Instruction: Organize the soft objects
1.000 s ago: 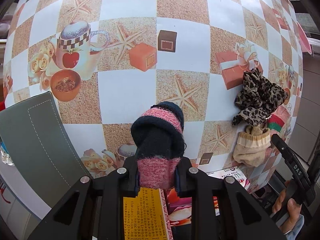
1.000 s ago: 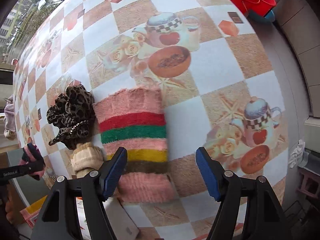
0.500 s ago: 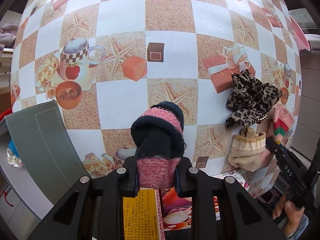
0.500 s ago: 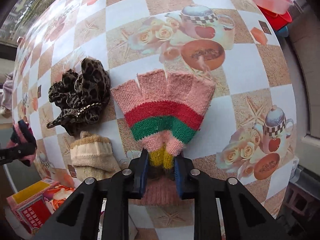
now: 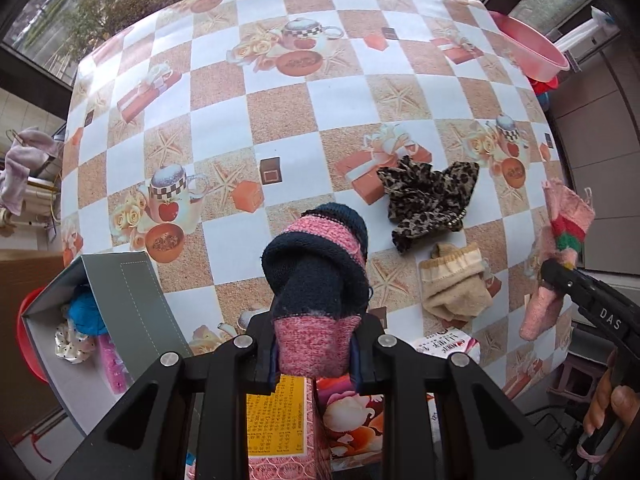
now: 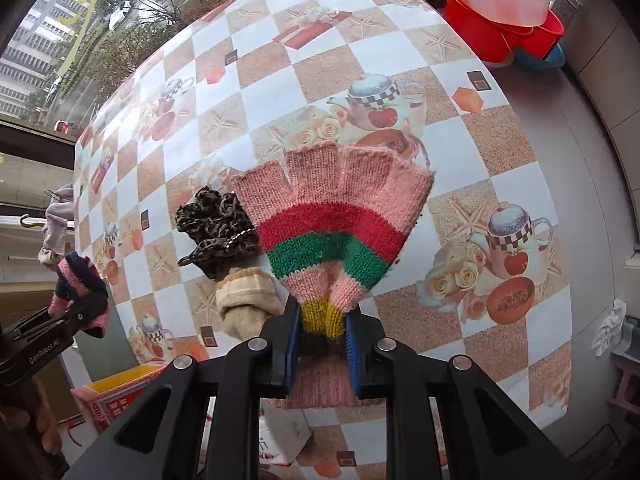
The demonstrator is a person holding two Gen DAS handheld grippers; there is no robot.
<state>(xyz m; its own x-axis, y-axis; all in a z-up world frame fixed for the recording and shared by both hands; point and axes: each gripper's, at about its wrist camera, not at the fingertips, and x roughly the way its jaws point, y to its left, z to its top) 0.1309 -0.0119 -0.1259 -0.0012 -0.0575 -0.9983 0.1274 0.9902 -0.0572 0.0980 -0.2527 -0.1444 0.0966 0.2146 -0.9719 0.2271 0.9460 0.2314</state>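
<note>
A navy-and-pink knit piece [image 5: 316, 280] is clamped tight in the left gripper [image 5: 312, 356], and a striped fingerless glove [image 6: 332, 220] is pinched at its yellow band by the right gripper [image 6: 322, 344], both lifted above the table [image 5: 280, 92]. Further out, a beige sock [image 5: 454, 280] and leopard-print scrunchie [image 5: 428, 196] are left on the checkered cloth, and a grey box [image 5: 132, 304] with a few soft bits inside is seen at the left edge.

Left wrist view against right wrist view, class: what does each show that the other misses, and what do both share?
Only the left wrist view shows the open grey box with soft items inside. Only the right wrist view shows the red basin under the pink one. Both show the striped glove in the right tool, the navy-pink sock in the left tool, the leopard scrunchie and the beige sock.
</note>
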